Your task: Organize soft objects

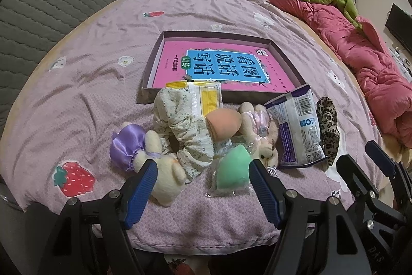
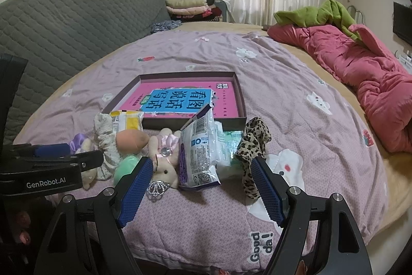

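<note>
A bed with a lilac cover is carrying a shallow box, a pink blanket — and small soft things.

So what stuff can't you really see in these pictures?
- Green sponge: right wrist view, mostly behind the left tongs and the peach sponge.
- Mint packet: right wrist view, under the white packet; print too small.
- Purple-dress bunny: left wrist view, face behind a blue finger.
- Box: near wall blocked by the pile.

Glossy satin plush dress, crinkly plastic packet, matt cotton quilt
</note>
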Action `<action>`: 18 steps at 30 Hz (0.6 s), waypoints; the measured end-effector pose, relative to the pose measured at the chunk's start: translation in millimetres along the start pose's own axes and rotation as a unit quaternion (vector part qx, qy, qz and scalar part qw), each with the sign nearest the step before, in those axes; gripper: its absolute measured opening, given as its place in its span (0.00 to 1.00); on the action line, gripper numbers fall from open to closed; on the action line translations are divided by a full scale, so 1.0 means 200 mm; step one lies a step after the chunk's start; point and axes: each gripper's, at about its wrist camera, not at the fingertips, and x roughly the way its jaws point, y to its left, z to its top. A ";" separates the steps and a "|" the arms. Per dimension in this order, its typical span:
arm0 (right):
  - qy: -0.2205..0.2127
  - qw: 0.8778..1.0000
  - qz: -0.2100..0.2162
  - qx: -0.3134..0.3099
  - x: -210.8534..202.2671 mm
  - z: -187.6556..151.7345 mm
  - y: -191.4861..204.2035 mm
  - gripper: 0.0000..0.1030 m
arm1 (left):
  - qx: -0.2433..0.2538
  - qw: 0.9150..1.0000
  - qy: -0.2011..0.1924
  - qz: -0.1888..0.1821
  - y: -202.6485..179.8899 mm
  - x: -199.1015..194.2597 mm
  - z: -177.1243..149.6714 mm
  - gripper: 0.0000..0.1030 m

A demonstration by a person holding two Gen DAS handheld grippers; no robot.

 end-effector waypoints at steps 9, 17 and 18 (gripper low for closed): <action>0.000 1.000 0.000 0.001 0.00 0.00 0.00 0.77 | -0.008 1.000 0.007 0.001 0.03 0.02 0.00 0.71; 0.004 1.000 0.000 0.007 0.02 0.00 0.00 0.77 | -0.016 1.000 0.012 0.000 0.04 0.03 0.00 0.71; 0.004 1.000 0.000 0.008 0.02 0.00 -0.01 0.77 | -0.019 1.000 0.012 0.000 0.06 0.03 0.00 0.71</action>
